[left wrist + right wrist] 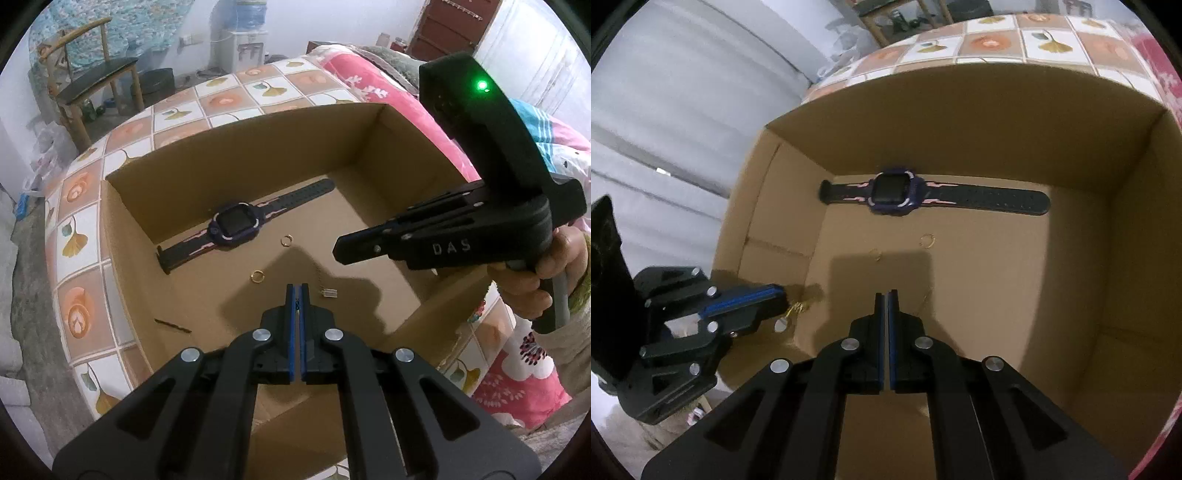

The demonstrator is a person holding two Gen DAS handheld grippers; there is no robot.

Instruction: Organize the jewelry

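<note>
The left hand-held gripper has its blue pads together, pinching a thin gold chain whose pendant dangles over the cardboard box. The right hand-held gripper is closed and empty; its body reads "DAS". A watch lies flat along the box's far wall, strap parallel to it, with two gold rings nearer the middle.
</note>
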